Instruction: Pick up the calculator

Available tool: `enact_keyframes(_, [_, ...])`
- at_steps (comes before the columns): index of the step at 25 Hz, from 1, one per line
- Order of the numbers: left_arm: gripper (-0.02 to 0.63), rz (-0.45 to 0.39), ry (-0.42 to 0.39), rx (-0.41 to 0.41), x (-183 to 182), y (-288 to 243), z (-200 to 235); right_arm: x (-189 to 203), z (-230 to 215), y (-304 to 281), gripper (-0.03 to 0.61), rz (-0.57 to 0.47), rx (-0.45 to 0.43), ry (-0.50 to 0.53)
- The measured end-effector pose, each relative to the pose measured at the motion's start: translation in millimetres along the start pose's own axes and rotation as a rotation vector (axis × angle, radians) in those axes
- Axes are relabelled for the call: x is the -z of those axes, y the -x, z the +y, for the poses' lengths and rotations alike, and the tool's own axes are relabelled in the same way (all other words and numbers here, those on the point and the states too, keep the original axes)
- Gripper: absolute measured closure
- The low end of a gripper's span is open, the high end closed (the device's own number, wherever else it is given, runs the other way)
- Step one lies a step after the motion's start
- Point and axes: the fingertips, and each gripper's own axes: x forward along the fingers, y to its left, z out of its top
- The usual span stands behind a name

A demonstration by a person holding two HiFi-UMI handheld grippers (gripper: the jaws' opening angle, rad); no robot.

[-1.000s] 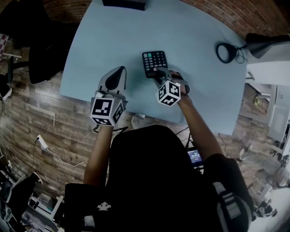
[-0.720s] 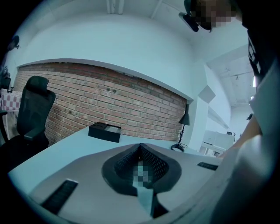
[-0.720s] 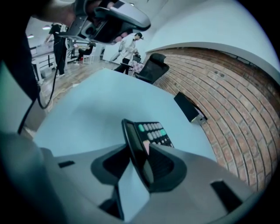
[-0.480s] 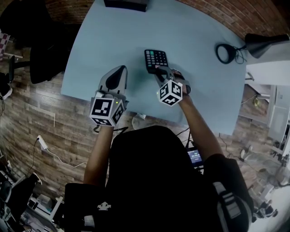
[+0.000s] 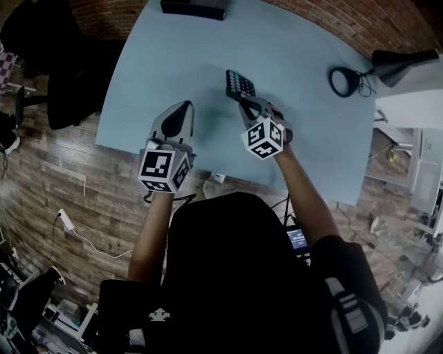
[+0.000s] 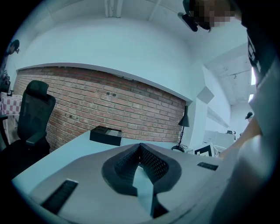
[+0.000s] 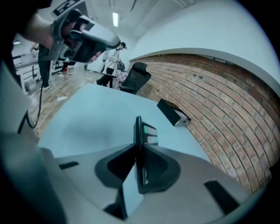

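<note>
The black calculator [image 5: 239, 84] with rows of keys hangs tilted above the pale blue table [image 5: 297, 48]. My right gripper [image 5: 248, 106] is shut on its near edge. In the right gripper view the calculator [image 7: 145, 131] stands on edge between the pads, which have just been closing onto it, and its far end sticks out past my right gripper [image 7: 139, 154]. To the left, my left gripper [image 5: 181, 108] rests low over the table's near edge. Its jaws meet at the tips with nothing in my left gripper [image 6: 140, 147].
A flat black box [image 5: 193, 7] lies at the table's far edge. A black desk lamp [image 5: 396, 64] with a ring base [image 5: 344, 80] stands at the right. An office chair [image 5: 61, 76] is off the table's left side. A brick wall runs behind.
The calculator lay flat on the table; now its near edge is gripped and it is raised and tipped on edge, farther from me. The right gripper rose and rolled. The left gripper kept still.
</note>
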Motion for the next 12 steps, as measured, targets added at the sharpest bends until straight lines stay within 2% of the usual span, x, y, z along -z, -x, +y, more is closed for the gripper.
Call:
enact_keyframes(3, [0.609,0.011,-0.005,0.0,0,3,2,-6,-4,4,0.523,-0.015,0.014,-0.044])
enact_keyframes(12, [0.609,-0.025,0.01,-0.01,-9,10,12,-32,-11,17,0.525,-0.079,0.036,-0.156])
